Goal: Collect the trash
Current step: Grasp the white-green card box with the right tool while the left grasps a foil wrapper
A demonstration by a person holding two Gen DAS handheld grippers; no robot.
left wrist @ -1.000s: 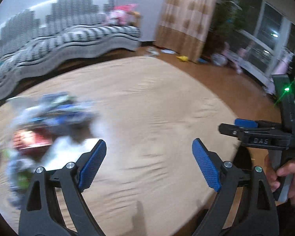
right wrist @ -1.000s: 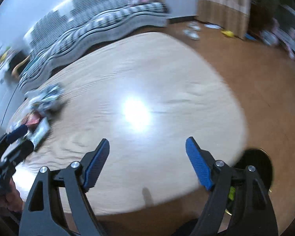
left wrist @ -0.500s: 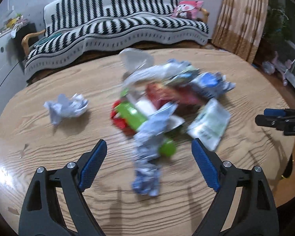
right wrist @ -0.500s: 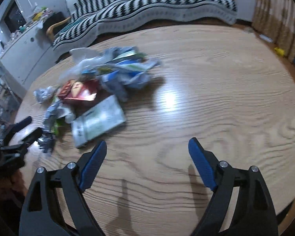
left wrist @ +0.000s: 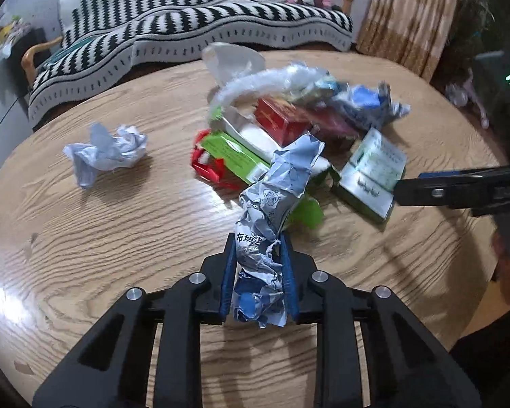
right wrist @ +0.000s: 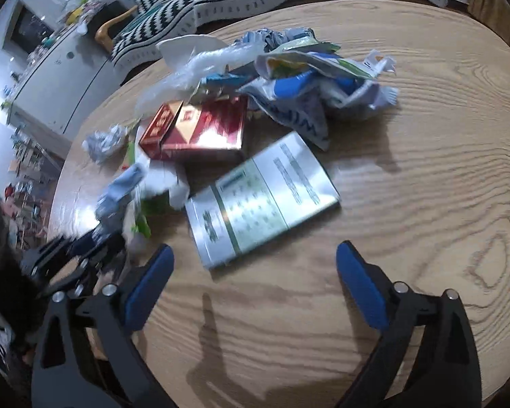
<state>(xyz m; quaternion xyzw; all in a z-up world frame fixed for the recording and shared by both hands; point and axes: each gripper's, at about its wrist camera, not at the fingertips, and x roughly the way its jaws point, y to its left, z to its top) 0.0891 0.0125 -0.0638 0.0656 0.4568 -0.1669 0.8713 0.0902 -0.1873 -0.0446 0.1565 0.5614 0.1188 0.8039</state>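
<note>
A heap of trash lies on the round wooden table point(left wrist: 119, 238). My left gripper point(left wrist: 259, 265) is shut on a crumpled blue-and-white wrapper point(left wrist: 272, 204) at the near edge of the heap. The heap holds a red box point(left wrist: 282, 120), a green carton point(left wrist: 231, 156), a silver-green flat box point(left wrist: 374, 173) and a clear plastic bag point(left wrist: 255, 78). A crumpled paper ball point(left wrist: 105, 151) lies apart to the left. My right gripper point(right wrist: 253, 285) is open and empty, just short of the silver-green box point(right wrist: 261, 200). The red box point(right wrist: 200, 129) and blue-white wrappers point(right wrist: 316, 88) lie beyond it.
A striped sofa point(left wrist: 187, 27) stands behind the table, with a curtain point(left wrist: 411, 17) at the back right. A white cabinet point(right wrist: 61, 78) stands to the left. The right gripper shows from the side in the left wrist view point(left wrist: 459, 192).
Both grippers swung from bare tabletop toward the heap. My left gripper went from wide open to shut on the crumpled wrapper. My right gripper moved closer to the silver-green box, still open.
</note>
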